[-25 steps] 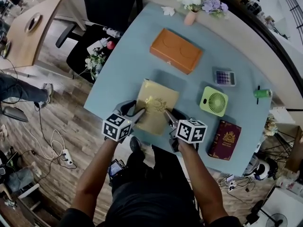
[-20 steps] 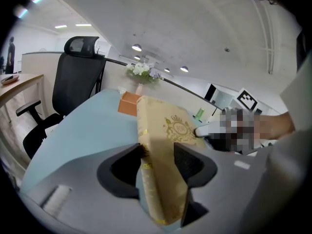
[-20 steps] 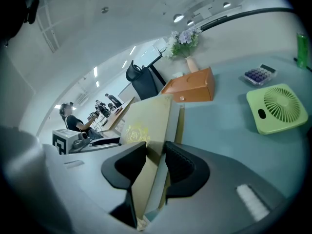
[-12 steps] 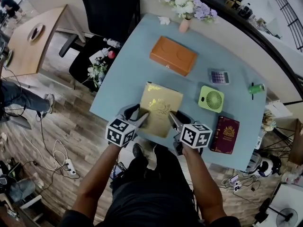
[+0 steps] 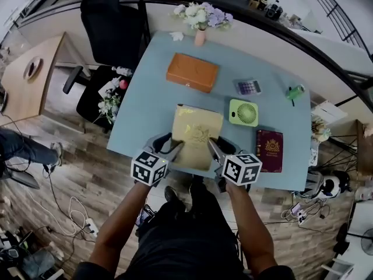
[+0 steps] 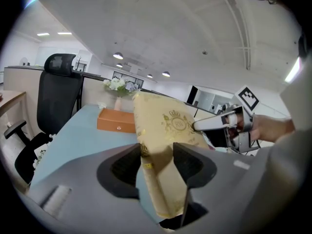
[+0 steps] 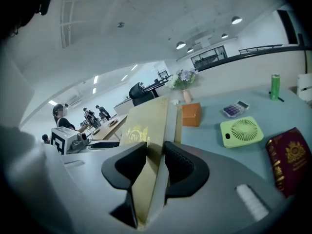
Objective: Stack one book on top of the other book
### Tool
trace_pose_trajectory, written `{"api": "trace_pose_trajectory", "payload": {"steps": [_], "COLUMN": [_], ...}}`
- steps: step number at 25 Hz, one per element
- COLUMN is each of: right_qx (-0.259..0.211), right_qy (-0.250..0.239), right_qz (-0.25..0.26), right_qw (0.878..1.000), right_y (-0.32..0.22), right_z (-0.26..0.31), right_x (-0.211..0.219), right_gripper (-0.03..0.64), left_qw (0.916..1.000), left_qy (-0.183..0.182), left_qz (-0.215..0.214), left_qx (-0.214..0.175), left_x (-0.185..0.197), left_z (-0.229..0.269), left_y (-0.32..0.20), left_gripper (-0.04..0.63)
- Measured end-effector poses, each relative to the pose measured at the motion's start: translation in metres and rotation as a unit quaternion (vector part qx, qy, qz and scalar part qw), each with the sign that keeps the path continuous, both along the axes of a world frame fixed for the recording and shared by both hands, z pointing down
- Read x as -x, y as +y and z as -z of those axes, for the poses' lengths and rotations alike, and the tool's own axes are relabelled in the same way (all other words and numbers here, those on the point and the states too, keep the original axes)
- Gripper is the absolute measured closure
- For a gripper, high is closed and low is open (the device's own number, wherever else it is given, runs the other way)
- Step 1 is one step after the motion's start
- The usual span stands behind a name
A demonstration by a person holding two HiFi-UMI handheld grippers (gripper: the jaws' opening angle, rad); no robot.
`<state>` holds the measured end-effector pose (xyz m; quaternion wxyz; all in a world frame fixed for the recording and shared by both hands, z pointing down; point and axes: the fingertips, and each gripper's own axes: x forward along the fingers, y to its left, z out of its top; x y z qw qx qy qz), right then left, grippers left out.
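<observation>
Both grippers have risen with the gold-covered book with an embossed crest, which a second ago lay flat near the front edge of the light blue table and is now held above it, its far end tilted upward; the left gripper has its jaws set fairly wide across the book's near left corner, pads pressing on the cover and the underside, and they have just been closing on it; the right gripper clamps the near right corner in the same way, jaws about half apart with the book's thickness filling the gap, also just closing; the dark red book with a gold emblem lies flat on the table to the right of the raised one, apart from it and untouched; beyond it rests a lime green square fan, then a small calculator and a green can; an orange rectangular box lies farther back, with a vase of pale flowers at the far edge.
</observation>
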<state>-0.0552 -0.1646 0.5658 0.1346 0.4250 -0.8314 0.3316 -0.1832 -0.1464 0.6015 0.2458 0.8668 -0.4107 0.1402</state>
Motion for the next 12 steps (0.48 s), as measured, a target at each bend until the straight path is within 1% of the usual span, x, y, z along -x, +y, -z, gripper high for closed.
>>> {"api": "trace_pose_trajectory", "payload": {"steps": [5,12], "right_qx": [-0.015,-0.025], "right_qy": [0.005,0.006], "right_qz": [-0.026,-0.044], "right_qw": [1.0,0.999], "right_y": [0.012,0.014], "right_z": [0.016,0.027], "right_x": [-0.032,-0.08], "right_gripper": [0.5,0.502], "left_qw": [0.9994,0.9987], "left_qy": [0.006,0.011], "left_qz": [-0.032,-0.049], "left_qx": [-0.008,-0.005], "left_x": [-0.032,-0.081], "left_z": [0.01,0.016], "left_y": [0.008,0.009], "left_gripper": [0.368,0.369]}}
